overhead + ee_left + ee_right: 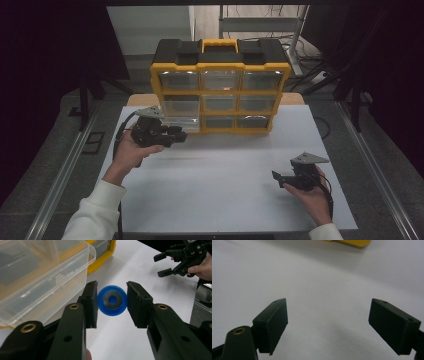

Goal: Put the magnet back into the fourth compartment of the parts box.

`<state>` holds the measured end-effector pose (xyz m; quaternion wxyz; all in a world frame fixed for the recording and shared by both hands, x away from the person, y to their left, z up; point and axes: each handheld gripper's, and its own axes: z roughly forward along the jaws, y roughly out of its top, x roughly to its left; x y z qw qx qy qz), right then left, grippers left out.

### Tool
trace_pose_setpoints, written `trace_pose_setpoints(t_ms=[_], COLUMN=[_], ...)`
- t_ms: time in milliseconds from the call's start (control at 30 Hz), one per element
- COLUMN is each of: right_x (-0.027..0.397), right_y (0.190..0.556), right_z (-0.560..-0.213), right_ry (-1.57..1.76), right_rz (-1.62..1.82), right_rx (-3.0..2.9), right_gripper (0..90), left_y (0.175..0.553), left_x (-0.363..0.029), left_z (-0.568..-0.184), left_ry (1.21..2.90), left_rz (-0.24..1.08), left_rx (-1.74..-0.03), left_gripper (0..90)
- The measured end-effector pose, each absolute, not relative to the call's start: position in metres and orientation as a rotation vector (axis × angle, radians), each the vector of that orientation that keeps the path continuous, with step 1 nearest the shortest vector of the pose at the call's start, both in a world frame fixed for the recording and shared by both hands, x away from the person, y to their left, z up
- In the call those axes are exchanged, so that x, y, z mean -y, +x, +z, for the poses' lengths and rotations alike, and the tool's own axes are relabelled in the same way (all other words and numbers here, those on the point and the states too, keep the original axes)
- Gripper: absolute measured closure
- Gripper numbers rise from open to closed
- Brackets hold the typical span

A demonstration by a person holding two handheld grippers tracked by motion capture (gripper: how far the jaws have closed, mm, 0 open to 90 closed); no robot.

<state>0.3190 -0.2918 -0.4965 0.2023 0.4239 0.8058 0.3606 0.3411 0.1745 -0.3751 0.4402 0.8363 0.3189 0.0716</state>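
A blue round disc (pixel 113 307) with a grey ring and a blue hub at its centre is held edge-on between the black jaws of my left gripper (pixel 112 290), which is shut on it above the white tabletop. From above, the left gripper (pixel 181 135) hovers just in front of the clear drawer (pixel 182 122) pulled out of the bottom-left slot of the yellow-and-black organizer (pixel 220 85). That drawer (pixel 45 277) lies close on the left in the left gripper view. My right gripper (pixel 279 180) rests low at the right, open with nothing between its jaws (pixel 329 305).
The organizer stands upright at the back of the white board (pixel 225 200), with several clear drawers in its front. The right gripper (pixel 160 265) appears far off in the left gripper view. Metal rails run along both sides of the table.
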Motion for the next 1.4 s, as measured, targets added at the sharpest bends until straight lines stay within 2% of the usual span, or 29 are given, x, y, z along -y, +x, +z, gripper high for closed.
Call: trace_pose_setpoints(t_ms=[600, 1400], right_x=[0.292, 0.292], right_y=[0.319, 0.319], right_z=[-0.497, -0.497], right_ry=[1.183, 1.181], right_rz=[0.999, 0.992], right_rx=[-2.250, -2.254], right_gripper=[16.1, 16.0], left_y=[0.360, 0.386], left_x=[-0.177, -0.178], left_z=[-0.365, -0.342], left_ry=[2.066, 2.081], left_rz=[0.148, 0.222], left_rx=[-0.802, -0.819], left_gripper=[62.0, 62.0])
